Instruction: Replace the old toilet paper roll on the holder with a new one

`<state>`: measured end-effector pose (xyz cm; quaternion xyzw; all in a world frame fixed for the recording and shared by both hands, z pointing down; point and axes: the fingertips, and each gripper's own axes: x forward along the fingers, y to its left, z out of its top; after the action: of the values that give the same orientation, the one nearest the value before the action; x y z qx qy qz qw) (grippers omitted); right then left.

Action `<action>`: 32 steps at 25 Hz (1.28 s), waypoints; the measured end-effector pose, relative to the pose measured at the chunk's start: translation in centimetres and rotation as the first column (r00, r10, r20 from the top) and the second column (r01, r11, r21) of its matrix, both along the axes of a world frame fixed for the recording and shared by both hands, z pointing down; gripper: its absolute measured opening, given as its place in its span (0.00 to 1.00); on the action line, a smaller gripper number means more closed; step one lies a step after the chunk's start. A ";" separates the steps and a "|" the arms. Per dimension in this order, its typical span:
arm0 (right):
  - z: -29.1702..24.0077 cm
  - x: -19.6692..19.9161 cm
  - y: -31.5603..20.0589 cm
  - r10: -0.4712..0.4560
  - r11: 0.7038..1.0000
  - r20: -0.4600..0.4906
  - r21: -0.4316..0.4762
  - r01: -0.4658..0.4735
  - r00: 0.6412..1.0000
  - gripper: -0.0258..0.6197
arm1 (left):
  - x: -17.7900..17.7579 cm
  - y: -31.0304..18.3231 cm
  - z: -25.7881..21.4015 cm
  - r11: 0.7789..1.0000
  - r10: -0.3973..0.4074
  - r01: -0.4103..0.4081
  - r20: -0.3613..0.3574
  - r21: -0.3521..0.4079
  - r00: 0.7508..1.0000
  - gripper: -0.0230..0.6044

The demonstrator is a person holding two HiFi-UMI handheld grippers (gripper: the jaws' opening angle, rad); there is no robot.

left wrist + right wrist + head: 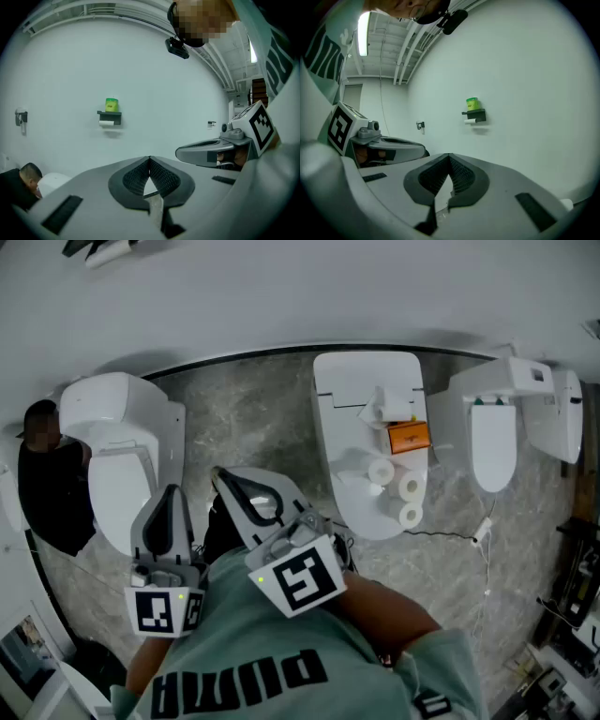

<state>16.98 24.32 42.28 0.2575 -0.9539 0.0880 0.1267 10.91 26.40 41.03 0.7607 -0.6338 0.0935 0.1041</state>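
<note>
The task is judged barely begun. The left gripper (149,160) and right gripper (450,158) are seen with fingers closed together, nothing between them. The holder (109,115) is fixed on the far wall, with the old roll (107,123) under it and a green can (111,104) on top. New rolls (411,487) are laid on a toilet lid (356,390), toward its front edge. Next, the holder must be approached and the fingers opened.

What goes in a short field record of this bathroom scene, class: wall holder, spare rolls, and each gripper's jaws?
Holder: black wall-mounted shelf holder, white paper roll under it, green tub on top
Spare rolls: three white toilet paper rolls on the closed white toilet lid, beside an orange packet
Left gripper: jaws together, empty
Right gripper: jaws together, empty
</note>
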 end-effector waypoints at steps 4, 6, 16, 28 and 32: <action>0.0 -0.6 0.2 -0.005 1.000 -0.002 0.002 0.005 1.000 0.04 | -0.5 0.3 0.1 1.000 -0.002 0.002 -0.010 0.002 1.000 0.04; 0.0 -0.8 0.4 -0.010 1.000 -0.003 0.003 0.010 1.000 0.04 | -0.7 0.6 0.1 1.000 -0.006 0.006 -0.012 0.004 1.000 0.04; -0.5 -1.9 1.7 -0.057 0.998 0.004 0.012 0.057 0.998 0.04 | -1.1 1.6 0.1 1.000 -0.022 0.023 -0.010 0.017 1.000 0.04; -0.7 -1.6 2.2 -0.028 0.999 0.000 0.022 0.028 1.000 0.04 | -1.0 2.1 -0.3 0.999 -0.012 0.013 -0.026 0.043 1.000 0.04; -0.7 -1.6 2.0 -0.016 0.999 -0.003 0.028 0.016 1.000 0.04 | -1.3 2.2 0.0 1.000 -0.015 0.016 -0.033 0.023 0.999 0.04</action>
<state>15.39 26.36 41.59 0.2516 -0.9569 0.0731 0.1251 9.60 28.63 41.07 0.7583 -0.6391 0.0730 0.1063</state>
